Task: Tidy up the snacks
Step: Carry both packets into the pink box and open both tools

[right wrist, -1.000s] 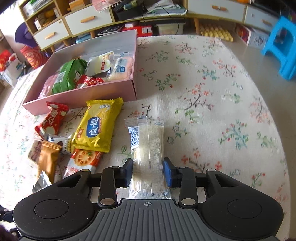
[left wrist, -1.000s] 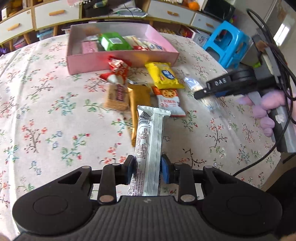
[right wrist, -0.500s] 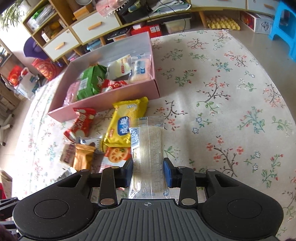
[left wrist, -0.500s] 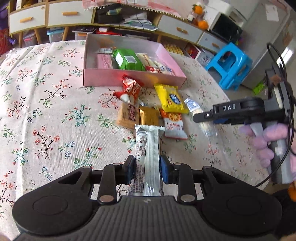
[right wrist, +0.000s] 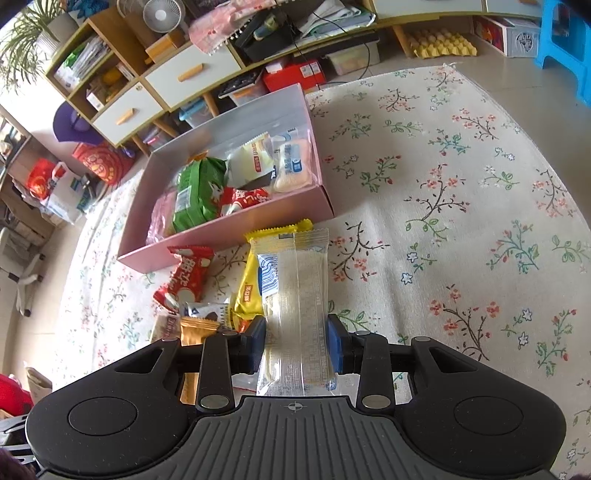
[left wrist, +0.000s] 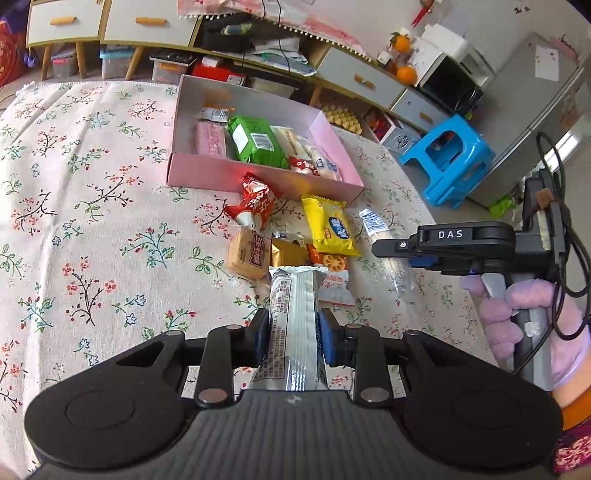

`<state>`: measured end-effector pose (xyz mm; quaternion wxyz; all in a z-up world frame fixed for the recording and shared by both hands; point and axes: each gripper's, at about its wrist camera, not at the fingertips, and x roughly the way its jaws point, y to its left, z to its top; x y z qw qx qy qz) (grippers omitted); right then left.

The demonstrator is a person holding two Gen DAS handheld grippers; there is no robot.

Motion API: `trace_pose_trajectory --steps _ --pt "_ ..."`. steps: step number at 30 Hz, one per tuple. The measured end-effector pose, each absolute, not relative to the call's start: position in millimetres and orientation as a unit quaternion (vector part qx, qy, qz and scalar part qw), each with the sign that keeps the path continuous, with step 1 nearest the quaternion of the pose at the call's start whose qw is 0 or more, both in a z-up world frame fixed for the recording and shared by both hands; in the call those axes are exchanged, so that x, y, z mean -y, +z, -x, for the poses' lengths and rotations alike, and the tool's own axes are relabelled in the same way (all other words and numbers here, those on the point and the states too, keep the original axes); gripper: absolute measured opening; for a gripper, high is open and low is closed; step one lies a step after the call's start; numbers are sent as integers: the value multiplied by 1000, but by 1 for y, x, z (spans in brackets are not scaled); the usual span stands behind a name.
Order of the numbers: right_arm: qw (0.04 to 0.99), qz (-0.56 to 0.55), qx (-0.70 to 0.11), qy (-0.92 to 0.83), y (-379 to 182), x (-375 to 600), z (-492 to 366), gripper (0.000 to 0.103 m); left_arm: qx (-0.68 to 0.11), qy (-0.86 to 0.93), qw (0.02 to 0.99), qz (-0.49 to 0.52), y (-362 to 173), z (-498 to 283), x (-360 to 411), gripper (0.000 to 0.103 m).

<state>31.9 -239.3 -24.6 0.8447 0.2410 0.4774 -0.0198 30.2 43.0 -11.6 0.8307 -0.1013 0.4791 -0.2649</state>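
Note:
My left gripper (left wrist: 293, 338) is shut on a silver snack bar (left wrist: 293, 325) and holds it above the table. My right gripper (right wrist: 297, 341) is shut on a clear-wrapped wafer pack (right wrist: 295, 295), also lifted; it shows in the left wrist view (left wrist: 384, 243) too. A pink box (left wrist: 192, 173) holds several snacks, among them a green pack (left wrist: 255, 142). In front of the box lie a red pack (left wrist: 255, 201), a yellow pack (left wrist: 328, 225), a tan biscuit (left wrist: 249, 253) and an orange cracker pack (left wrist: 332, 275).
The table wears a floral cloth (left wrist: 92, 221). A blue stool (left wrist: 448, 158) stands beyond the table's right edge. Cabinets with drawers (left wrist: 147, 24) and floor clutter sit behind the table. The right part of the cloth (right wrist: 461, 203) carries no snacks.
Both grippers have risen with their snacks, so the table looks farther away. The box and loose packs have not moved.

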Motion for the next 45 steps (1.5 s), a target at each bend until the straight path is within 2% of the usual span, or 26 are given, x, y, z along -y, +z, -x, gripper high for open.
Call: trace_pose_trajectory --steps 22,45 --pt "835 -325 -444 -12 -6 234 -65 34 -424 -212 860 186 12 -73 -57 26" --pt "807 -431 -404 -10 -27 283 -147 34 -380 -139 900 162 1 -179 -37 26"
